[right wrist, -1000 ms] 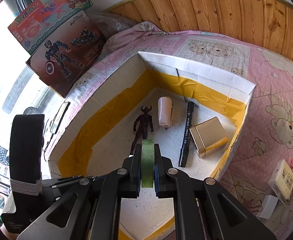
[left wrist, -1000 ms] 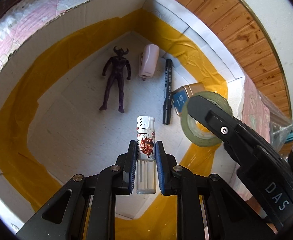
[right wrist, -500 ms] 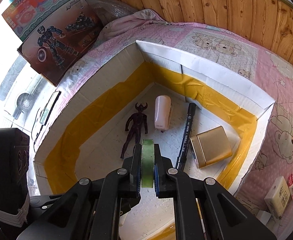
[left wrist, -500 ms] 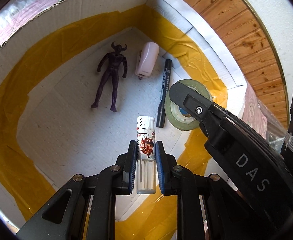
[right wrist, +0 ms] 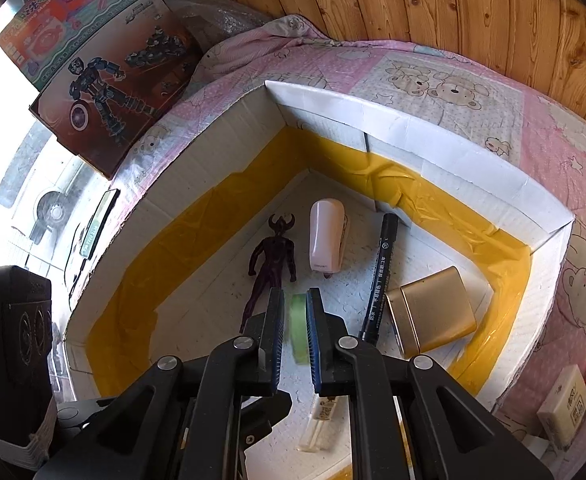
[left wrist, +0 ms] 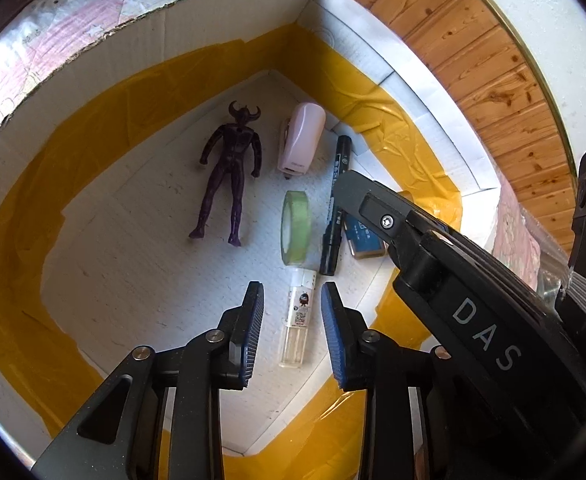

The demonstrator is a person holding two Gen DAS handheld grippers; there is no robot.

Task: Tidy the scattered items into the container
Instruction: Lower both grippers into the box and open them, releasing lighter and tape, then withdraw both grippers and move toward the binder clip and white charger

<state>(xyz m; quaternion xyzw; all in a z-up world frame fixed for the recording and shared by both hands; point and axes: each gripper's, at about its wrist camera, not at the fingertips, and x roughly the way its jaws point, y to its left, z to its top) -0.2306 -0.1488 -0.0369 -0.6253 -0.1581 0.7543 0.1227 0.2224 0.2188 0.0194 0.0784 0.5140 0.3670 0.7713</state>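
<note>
The left claw (left wrist: 292,334) has just been opening and holds nothing. The lighter (left wrist: 297,318) lies flat on the box floor between its jaws, touching neither. The right claw (right wrist: 294,334) has just been opening a little too. The green tape roll (left wrist: 295,226) stands on edge in the gap, loose from the pads. Around them in the white box (right wrist: 373,116) lie a purple toy figure (left wrist: 232,176), a pink stapler (left wrist: 301,140), a black marker (right wrist: 381,276) and a gold tin (right wrist: 433,312). The box sits on a bed with a pink blanket (right wrist: 545,128).
</note>
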